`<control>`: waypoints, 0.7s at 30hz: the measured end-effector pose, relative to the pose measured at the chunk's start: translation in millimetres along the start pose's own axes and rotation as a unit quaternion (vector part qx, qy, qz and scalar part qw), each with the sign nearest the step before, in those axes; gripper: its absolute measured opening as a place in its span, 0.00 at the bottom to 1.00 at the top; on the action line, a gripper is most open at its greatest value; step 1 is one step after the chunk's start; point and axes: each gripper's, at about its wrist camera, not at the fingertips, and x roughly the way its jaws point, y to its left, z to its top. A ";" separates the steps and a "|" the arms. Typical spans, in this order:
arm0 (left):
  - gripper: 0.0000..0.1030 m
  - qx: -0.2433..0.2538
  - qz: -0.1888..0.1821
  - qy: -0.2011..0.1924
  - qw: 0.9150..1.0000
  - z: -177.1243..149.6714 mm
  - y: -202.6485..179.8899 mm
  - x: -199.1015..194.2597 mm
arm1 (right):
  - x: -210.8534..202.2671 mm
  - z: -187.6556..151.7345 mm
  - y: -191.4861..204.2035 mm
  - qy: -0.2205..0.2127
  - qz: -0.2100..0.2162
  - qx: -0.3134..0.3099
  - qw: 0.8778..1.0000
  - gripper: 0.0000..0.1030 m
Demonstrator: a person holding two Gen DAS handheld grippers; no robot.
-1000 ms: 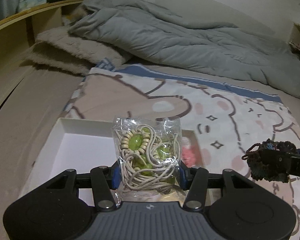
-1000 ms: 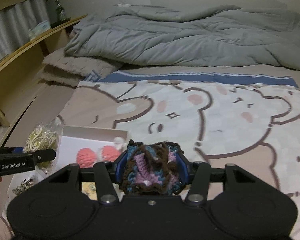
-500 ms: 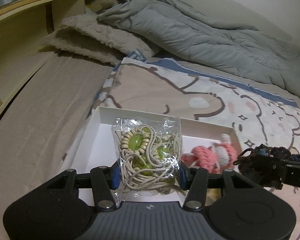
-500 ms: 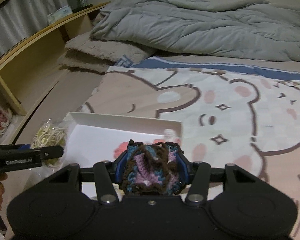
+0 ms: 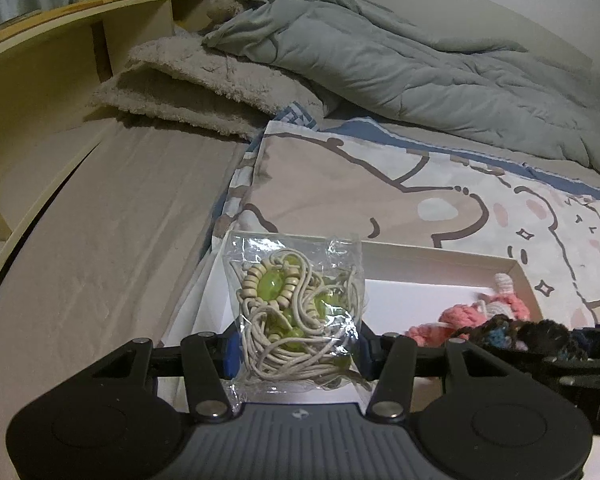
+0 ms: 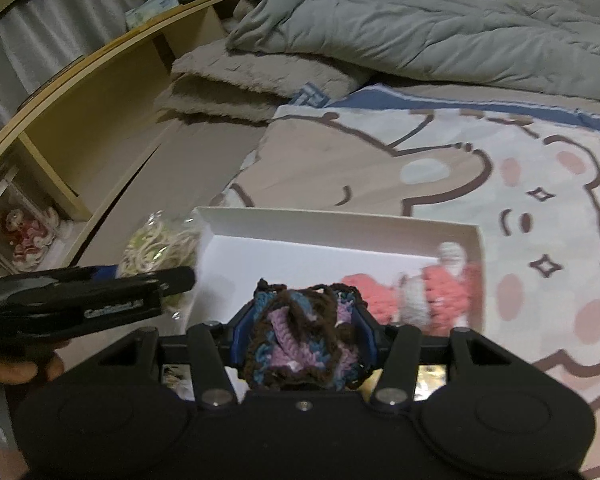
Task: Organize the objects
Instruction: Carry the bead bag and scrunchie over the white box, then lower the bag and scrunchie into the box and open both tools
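White box (image 5: 440, 254) sits on the bed, thin upright walls, left half of its floor bare, pink knit toy (image 6: 428, 288) against its right wall. My left tongs (image 5: 296, 344) are clamped on a crinkly clear bag of cord and green beads (image 5: 296, 300), hanging over the box's left edge. My right tongs (image 6: 304, 340) grip a lumpy brown-blue-purple crochet piece (image 6: 300, 344) above the box's near side.
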 end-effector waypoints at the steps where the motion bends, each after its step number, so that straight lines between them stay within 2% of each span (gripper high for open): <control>1: 0.52 -0.001 0.000 0.002 1.000 0.4 1.5 2.6 | 3.6 0.1 2.8 0.002 0.004 0.000 1.000 0.52; 5: 0.54 -0.010 -0.004 0.009 1.000 -0.9 9.8 9.2 | 12.3 -1.5 9.8 0.007 0.015 -0.003 1.000 0.53; 7: 0.68 -0.016 -0.007 0.013 1.000 -3.2 12.8 11.9 | 16.1 -3.3 13.4 0.009 0.015 -0.010 1.000 0.58; 8: 0.70 -0.016 -0.005 0.015 1.000 -3.9 13.1 12.6 | 16.8 -3.8 14.1 0.010 0.010 -0.012 1.000 0.58; 21: 0.71 -0.016 -0.009 0.016 1.000 -7.9 8.6 5.3 | 10.9 -5.3 11.0 0.011 -0.002 -0.008 1.000 0.59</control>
